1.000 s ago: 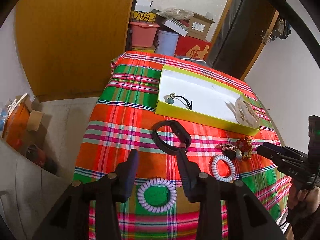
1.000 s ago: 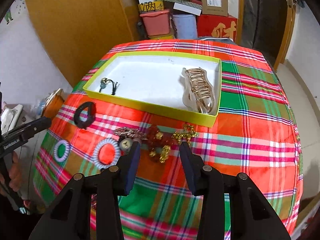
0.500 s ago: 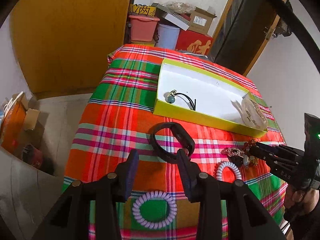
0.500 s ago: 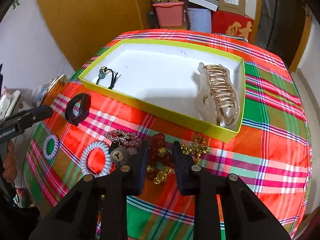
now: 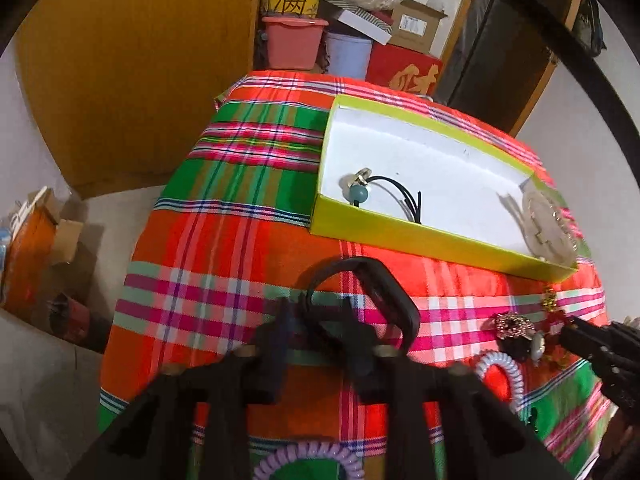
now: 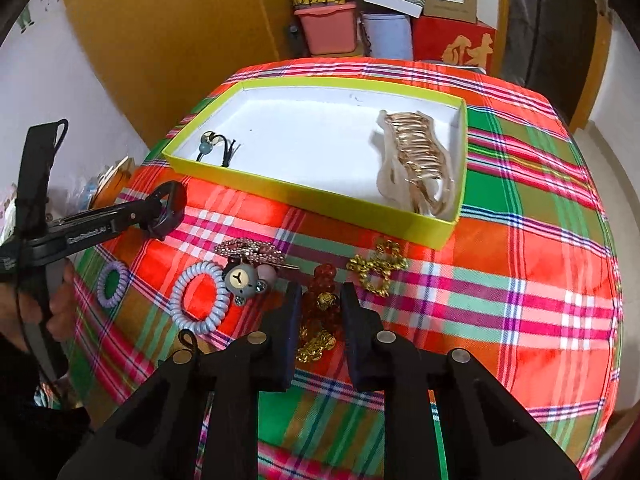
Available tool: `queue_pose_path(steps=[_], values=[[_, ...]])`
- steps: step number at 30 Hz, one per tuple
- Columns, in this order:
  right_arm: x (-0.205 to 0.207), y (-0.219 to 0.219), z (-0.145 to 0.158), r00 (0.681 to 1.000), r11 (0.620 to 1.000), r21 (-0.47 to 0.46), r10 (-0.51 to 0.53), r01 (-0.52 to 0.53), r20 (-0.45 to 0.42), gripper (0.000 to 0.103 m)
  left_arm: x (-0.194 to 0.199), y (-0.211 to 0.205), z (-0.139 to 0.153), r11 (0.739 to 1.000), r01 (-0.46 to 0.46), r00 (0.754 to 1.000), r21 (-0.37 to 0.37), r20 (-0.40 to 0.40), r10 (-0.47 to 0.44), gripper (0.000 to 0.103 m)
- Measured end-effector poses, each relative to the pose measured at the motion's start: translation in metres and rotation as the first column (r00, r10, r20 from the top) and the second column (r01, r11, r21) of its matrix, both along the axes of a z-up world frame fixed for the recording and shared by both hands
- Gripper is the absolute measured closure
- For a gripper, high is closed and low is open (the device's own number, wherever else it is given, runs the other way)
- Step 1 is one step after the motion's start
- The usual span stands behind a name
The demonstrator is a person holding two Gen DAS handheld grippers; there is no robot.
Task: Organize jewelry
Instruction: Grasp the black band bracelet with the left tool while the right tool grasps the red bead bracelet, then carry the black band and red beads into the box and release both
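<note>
Your left tongs [image 5: 318, 330] are closing on the near side of the black band bracelet [image 5: 374, 300], which lies on the counter [image 5: 224, 240] just in front of the yellow box [image 5: 420, 240]; the strap sits between the pads, and full contact cannot be confirmed. Judged by its look, the band is light, rubbery and springy. Take it across the thin strap rather than the thicker block, and expect it to flex or twist on lifting.

Your right tongs [image 6: 320, 312] are drawn close about the red-and-gold bead bracelet [image 6: 322, 312], which lies in front of the box, beside the bear hair tie [image 6: 244, 280] and the gold chain [image 6: 376, 268]. The beads look hard, smooth and loosely strung, so likely to slip or dangle; pinch across the strand, not a single bead.

Both tongs pitch steeply down toward the counter. Inside the box lie a black hair tie [image 6: 218, 148] and a gold hair claw [image 6: 416, 160].
</note>
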State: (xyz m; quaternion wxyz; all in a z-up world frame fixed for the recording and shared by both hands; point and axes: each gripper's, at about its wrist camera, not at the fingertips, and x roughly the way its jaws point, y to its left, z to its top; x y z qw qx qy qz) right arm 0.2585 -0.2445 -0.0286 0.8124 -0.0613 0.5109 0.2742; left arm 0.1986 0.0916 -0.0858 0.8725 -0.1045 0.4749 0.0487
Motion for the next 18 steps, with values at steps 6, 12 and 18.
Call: queue_pose_path(steps=[6,12,18], values=[[0.0,-0.007,0.006,1.0,0.999,0.016,-0.031,0.031,0.007,0.083,0.0,0.0,0.001,1.0,0.005,1.0,0.003,0.003,-0.005,0.096],[-0.004,-0.011,0.02,0.999,0.999,0.033,-0.037,0.036,0.035,0.083,-0.012,-0.004,0.011,1.0,0.027,0.999,0.003,0.024,-0.027,0.096],[-0.009,-0.013,0.032,0.997,0.998,0.049,-0.042,0.039,0.058,0.083,-0.028,-0.007,0.03,0.999,0.038,0.998,-0.006,0.06,-0.037,0.096]])
